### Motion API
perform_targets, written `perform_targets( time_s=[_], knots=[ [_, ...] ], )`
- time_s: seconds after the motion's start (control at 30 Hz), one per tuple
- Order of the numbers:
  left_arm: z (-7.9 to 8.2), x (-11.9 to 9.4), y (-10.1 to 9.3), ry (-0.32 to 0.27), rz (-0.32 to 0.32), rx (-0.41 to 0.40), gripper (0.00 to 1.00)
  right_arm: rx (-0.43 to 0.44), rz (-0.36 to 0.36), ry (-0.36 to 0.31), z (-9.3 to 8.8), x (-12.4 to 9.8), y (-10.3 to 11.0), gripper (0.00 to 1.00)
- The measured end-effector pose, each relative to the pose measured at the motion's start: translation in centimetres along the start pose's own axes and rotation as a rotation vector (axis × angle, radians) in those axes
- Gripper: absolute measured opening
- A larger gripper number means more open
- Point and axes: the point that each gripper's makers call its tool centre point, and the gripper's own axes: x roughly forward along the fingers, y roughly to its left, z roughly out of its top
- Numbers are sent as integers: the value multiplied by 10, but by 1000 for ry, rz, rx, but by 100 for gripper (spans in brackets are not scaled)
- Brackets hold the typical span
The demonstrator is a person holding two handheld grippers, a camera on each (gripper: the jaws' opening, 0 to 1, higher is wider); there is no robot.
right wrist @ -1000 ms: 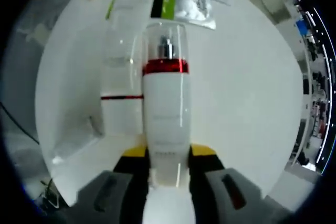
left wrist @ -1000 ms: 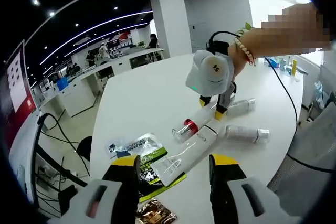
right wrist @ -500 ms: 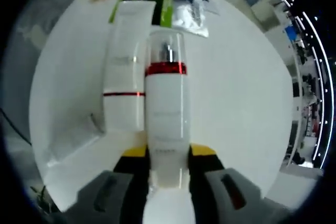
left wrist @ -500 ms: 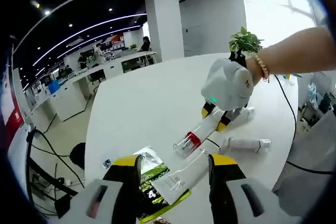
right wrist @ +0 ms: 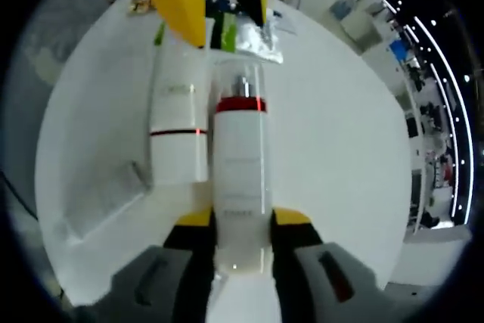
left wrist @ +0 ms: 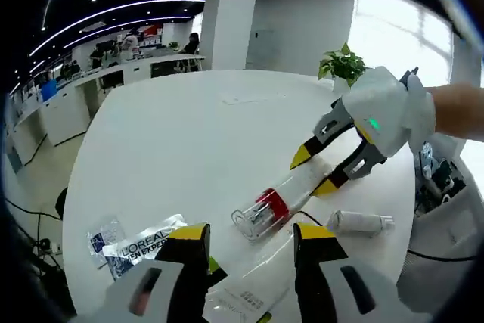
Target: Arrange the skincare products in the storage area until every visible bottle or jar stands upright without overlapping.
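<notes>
Gripping the red-banded bottle point(right wrist: 240, 172) at its base, your right hand-held gripper point(right wrist: 240, 225) holds it tilted above the desk point(left wrist: 189, 134) centre; rotate upright, set down clear of the white tube point(right wrist: 178, 138). Left hand-held gripper point(left wrist: 248, 236) stays spread.

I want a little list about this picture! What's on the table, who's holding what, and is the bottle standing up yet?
table: white round table
held thing: pump bottle with a red band and clear cap
holder: right gripper, jaws shut on the bottle's base
bottle pose: tilted, not upright, cap end low near the table
beside it: white tube lying flat
also lying down: small clear bottle
packets: sachets near the left gripper
left gripper: open, holding nothing
background: potted plant
</notes>
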Motion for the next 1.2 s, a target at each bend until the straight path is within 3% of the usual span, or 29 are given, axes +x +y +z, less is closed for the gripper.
perform_targets(
  time_s=[0.2, 0.3, 0.4, 0.5, 0.7, 0.9, 1.2],
  knots=[
    [2, 18, 7, 14, -29, 50, 45, 31, -11, -57, -1, -1, -1, 26],
    [-1, 24, 8, 36, -49, 131, 43, 28, 4, -53, 0, 0, 0, 26],
    [-8, 32, 1, 67, -127, 177, 40, 25, 26, -49, 1, 1, -1, 26],
    [-11, 37, 2, 74, -136, 194, 40, 23, 51, -48, 1, 1, -1, 26],
    [-12, 46, -8, 82, -227, 239, 36, -9, 101, -25, 2, 3, 1, 27],
    [-18, 52, -1, 96, -198, 368, 30, 40, 131, -26, 1, 4, 1, 27],
    [-18, 53, 2, 104, -205, 363, 27, 114, 229, -1, 2, 10, -6, 28]
  ],
)
